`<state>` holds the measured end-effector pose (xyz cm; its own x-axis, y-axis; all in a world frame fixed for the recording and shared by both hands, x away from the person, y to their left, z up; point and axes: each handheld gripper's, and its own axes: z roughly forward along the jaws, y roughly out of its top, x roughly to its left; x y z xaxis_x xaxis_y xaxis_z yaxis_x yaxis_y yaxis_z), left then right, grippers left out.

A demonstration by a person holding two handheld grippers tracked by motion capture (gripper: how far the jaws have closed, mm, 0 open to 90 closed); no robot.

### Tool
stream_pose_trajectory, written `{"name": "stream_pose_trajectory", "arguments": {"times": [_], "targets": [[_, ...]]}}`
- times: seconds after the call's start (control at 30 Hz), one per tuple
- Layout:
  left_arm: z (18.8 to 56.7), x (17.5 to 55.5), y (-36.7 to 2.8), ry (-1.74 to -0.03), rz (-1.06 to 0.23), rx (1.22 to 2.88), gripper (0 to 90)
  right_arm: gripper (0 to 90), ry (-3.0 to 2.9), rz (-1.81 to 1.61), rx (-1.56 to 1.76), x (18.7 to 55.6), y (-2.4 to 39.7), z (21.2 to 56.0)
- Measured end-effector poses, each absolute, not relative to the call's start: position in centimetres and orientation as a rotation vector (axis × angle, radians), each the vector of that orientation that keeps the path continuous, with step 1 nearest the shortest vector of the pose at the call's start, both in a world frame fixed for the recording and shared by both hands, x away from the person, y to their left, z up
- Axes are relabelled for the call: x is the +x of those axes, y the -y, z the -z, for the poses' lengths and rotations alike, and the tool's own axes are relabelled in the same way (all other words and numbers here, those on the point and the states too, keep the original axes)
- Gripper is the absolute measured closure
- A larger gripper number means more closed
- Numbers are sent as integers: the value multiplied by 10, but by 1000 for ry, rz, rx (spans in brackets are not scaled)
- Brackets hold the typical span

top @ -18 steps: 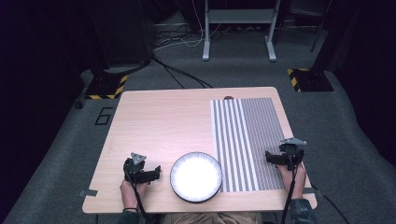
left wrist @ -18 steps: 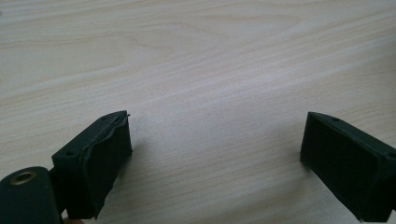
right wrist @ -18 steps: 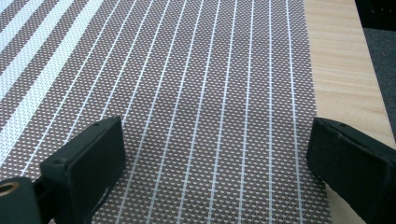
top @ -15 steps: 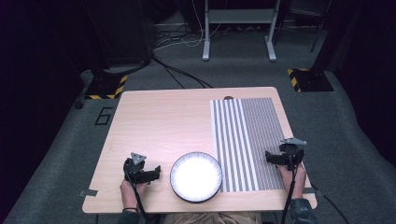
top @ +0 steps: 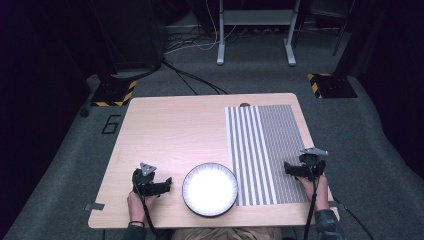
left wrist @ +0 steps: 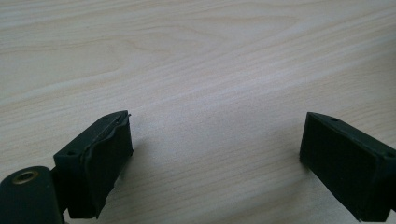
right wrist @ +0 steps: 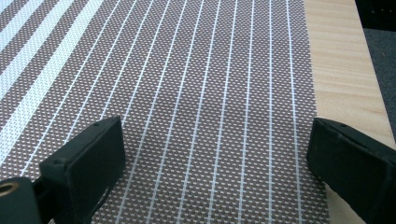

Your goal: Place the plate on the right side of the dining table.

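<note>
From above, we see a pale wooden counter (top: 170, 130) with a person seated at its near edge, a black two-jaw gripper in each hand. The left gripper (top: 162, 186) rests low over bare wood near the front left corner, its jaws pointing toward a round white plate with a dark rim (top: 209, 189), which sits just beside it at the front centre of the counter. In the left gripper view we look along this gripper (left wrist: 215, 149): its jaws are spread wide, with nothing but wood grain between them. The right gripper (top: 291, 169) hovers over the near right part of a rectangular woven placemat in brown with white stripes (top: 265, 145), which covers the right side of the counter and lies just beside the plate. In the right gripper view, this gripper (right wrist: 215, 154) also has its jaws spread wide and holding nothing, the placemat (right wrist: 196, 84) below them and a strip of bare counter (right wrist: 341, 79) along the right.
</note>
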<state>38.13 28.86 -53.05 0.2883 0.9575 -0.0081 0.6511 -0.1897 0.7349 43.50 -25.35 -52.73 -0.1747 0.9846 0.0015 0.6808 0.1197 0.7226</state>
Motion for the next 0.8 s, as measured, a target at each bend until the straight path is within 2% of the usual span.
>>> {"name": "stream_pose_trajectory", "arguments": {"times": [0.43,0.8], "targets": [[530,382,-289,-1436,-597,1921,41,13,-1951,-794,1599,433,255,523],[528,371,-282,-1398,-528,1892,32,22,-1973,-890,1521,412,238,497]]}}
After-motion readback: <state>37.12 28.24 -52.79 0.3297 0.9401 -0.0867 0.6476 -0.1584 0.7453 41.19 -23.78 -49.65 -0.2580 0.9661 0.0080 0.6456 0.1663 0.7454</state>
